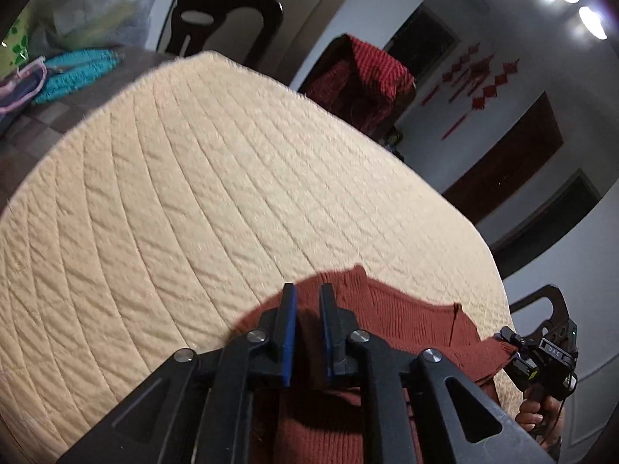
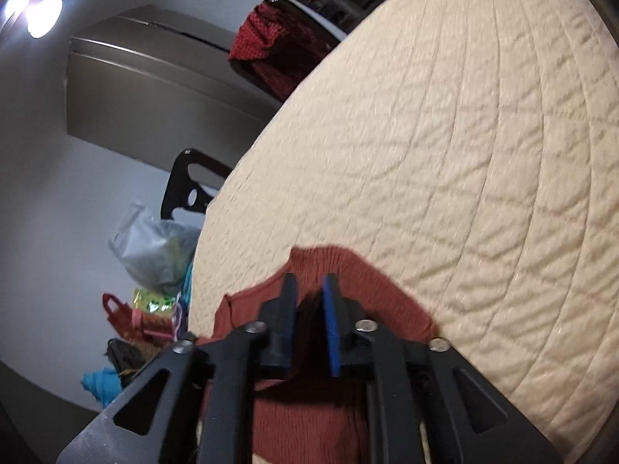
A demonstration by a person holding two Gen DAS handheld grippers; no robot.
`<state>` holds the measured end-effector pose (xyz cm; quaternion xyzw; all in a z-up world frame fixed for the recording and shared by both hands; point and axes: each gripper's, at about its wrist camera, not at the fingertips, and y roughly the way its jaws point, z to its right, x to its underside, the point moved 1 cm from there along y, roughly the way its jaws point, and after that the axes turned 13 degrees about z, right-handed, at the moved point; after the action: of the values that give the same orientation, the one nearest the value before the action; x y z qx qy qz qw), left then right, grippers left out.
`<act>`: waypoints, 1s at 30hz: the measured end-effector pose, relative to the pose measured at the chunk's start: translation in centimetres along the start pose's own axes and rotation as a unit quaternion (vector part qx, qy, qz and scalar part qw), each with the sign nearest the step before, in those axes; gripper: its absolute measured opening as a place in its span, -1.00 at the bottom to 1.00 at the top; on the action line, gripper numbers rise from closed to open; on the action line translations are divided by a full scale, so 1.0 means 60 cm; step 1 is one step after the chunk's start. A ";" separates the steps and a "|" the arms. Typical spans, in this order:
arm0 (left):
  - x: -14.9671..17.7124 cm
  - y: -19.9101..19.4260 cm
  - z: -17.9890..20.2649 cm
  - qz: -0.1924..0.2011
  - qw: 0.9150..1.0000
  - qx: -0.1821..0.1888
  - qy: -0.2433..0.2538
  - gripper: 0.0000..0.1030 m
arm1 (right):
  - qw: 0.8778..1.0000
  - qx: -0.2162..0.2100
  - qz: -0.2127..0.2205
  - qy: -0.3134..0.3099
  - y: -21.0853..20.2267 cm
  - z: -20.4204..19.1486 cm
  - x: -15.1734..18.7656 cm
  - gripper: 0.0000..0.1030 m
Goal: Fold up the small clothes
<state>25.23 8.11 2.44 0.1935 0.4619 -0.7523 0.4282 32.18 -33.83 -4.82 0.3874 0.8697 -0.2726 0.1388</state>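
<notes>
Both tongs, left tongs [image 1: 307, 323] and right tongs [image 2: 311, 319], stand slightly spread over the sweater [image 1: 406, 321], pinching nothing, so it lies flat on the quilt [image 1: 193, 178] for folding.

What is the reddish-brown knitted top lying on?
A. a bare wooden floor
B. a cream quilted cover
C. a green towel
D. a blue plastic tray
B: in both wrist views the reddish-brown knitted top lies spread on the cream quilted cover, whose stitched lines run across the whole surface around it.
</notes>
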 end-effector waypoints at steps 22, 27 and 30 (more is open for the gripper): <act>0.113 -0.121 0.079 0.002 0.987 0.038 0.154 -0.55 | 0.964 0.050 -0.020 -0.262 -0.099 -0.085 0.146 -0.62; 0.157 -0.108 0.056 -0.032 0.986 -0.001 0.165 -0.56 | 0.952 0.082 -0.023 -0.294 -0.114 -0.066 0.184 -0.62; 0.171 -0.108 0.049 -0.030 0.986 0.004 0.164 -0.57 | 0.952 0.098 -0.018 -0.289 -0.105 -0.038 0.177 -0.89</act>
<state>14.49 2.13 0.28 0.3022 0.5283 -0.7246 0.3231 20.34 -29.60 -5.45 0.2874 0.7684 -0.4590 0.3410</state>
